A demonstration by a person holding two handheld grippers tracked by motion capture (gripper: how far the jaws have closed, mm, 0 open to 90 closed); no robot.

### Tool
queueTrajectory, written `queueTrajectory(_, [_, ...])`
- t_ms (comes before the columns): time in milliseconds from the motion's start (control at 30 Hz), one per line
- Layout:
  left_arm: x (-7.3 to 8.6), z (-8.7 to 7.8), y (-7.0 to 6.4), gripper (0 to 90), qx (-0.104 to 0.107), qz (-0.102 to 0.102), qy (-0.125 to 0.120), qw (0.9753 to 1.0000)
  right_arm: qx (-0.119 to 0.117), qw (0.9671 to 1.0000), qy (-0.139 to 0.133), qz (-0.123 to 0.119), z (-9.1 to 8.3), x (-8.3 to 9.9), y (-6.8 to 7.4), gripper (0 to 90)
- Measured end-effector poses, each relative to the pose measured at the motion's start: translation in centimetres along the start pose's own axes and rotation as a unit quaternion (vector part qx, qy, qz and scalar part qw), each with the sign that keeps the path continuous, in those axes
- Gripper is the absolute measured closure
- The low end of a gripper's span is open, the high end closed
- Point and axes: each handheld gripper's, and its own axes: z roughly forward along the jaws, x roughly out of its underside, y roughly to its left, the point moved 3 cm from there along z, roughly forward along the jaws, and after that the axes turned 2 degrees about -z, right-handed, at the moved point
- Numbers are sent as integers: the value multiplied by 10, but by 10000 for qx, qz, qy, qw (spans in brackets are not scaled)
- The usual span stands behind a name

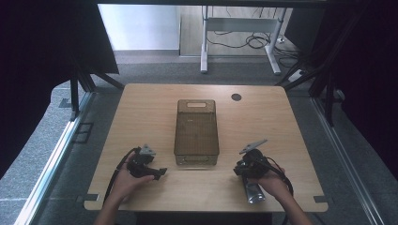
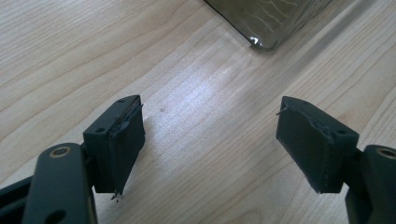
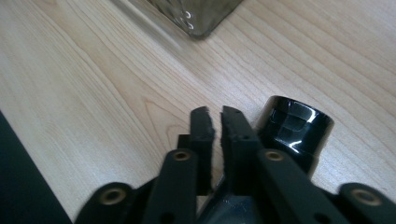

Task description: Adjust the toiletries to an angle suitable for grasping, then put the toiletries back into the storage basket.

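Flashlight (image 1: pixel 254 191): one, beside right tongs (image 3: pixel 217 122); basket (image 1: pixel 197 133): one.

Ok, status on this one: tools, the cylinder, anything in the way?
Left tool open over bare table. Right tool shut, nothing between jaws. Black cylinder beside it, ungripped. Smoky bin ahead of both.

left gripper (image 2: pixel 210 140) jaws apart; right gripper (image 3: pixel 217 122) closed.
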Motion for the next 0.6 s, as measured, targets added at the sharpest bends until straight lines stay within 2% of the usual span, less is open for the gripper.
queueTrajectory(133, [-1,-1,-1,240,2,-24,-40,10000,168,9998,-106,9,-4,1,3,574])
queueTrajectory(200, [-1,-2,0,239,18,-30,-45,10000,315,9994,-155,27,-8,2,6,515])
queueTrajectory(300, [-1,0,1,239,16,-23,-19,10000,426,9989,-156,81,-12,2,7,473])
queueTrajectory(467, [-2,-1,0,239,52,7,-45,10000,598,9977,-82,320,-18,4,3,426])
queueTrajectory(600, [-3,-4,1,239,61,3,-111,9999,812,9949,46,601,-22,6,0,397])
